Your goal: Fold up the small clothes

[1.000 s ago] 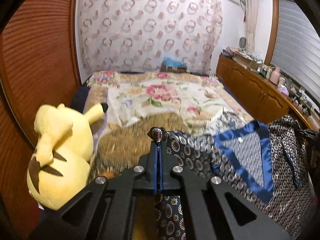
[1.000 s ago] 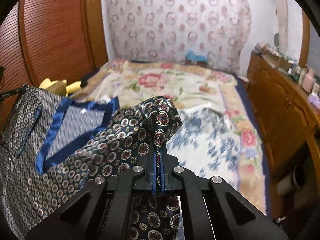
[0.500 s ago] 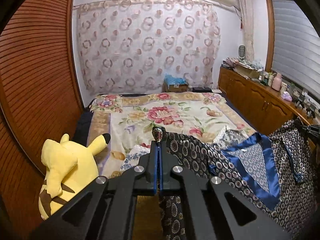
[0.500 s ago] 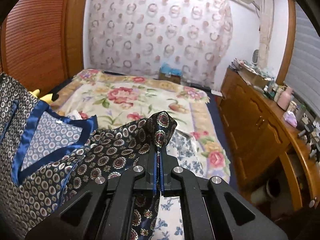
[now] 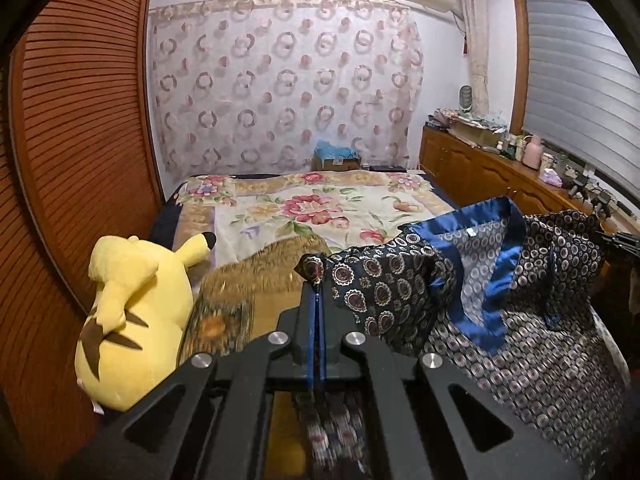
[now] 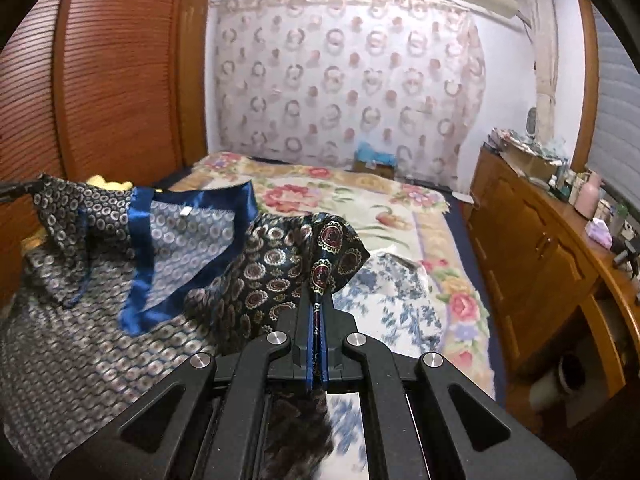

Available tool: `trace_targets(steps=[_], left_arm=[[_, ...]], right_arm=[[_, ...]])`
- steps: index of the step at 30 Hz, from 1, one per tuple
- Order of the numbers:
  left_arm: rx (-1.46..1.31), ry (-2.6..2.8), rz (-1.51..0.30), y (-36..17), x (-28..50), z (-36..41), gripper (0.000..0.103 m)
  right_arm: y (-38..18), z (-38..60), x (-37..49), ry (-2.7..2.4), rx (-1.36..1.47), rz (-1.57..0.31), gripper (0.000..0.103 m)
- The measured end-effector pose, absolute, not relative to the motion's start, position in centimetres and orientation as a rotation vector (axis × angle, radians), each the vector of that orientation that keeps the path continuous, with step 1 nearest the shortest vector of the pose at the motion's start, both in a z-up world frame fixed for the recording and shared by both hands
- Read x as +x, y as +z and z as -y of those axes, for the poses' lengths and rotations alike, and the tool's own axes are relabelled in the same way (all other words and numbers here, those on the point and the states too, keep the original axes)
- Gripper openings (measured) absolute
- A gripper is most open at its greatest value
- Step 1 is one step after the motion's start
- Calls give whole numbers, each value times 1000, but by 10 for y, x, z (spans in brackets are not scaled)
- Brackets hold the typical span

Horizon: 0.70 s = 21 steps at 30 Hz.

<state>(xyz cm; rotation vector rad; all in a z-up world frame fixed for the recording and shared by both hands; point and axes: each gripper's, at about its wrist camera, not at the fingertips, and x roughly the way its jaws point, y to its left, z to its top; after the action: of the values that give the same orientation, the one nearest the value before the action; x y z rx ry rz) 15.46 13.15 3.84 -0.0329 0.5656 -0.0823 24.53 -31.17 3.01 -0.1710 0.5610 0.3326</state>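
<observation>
Bedroom with a floral bed [image 5: 320, 208] under a ring-patterned curtain [image 5: 280, 80] at the top centre of both views. Garment [image 5: 500, 300], dark with medallion print and blue satin trim, hangs spread above the bed: it fills the lower right of the left-wrist view and the lower left of the right-wrist view [image 6: 120, 280]. Left gripper [image 5: 317, 300], lower centre, has its jaws closed on 1 corner of the garment, a tip of cloth poking out above the fingers. Right gripper [image 6: 318, 308], lower centre, has its jaws closed on another corner, cloth bunched above them and trailing blurred below. Yellow plush [image 5: 132, 312] lies at the left of the left-wrist view, beside the louvred wardrobe [image 5: 72, 160]. Blue-white cloth [image 6: 400, 292] lies on the bed just right of the right gripper. Cabinet [image 6: 540, 260] with clutter runs along the right edge.
</observation>
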Motion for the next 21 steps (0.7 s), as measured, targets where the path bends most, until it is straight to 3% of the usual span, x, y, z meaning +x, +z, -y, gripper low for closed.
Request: trace_targets(steps=[9,21], left_arm=[[-93,-123,-546,17,66,-125,0],[-166,-110,-598,-22,27,-134,0]], right_arm=[[19,327,155,349,-106,-549,0],[-22,339,109,338,-60,-626,0]])
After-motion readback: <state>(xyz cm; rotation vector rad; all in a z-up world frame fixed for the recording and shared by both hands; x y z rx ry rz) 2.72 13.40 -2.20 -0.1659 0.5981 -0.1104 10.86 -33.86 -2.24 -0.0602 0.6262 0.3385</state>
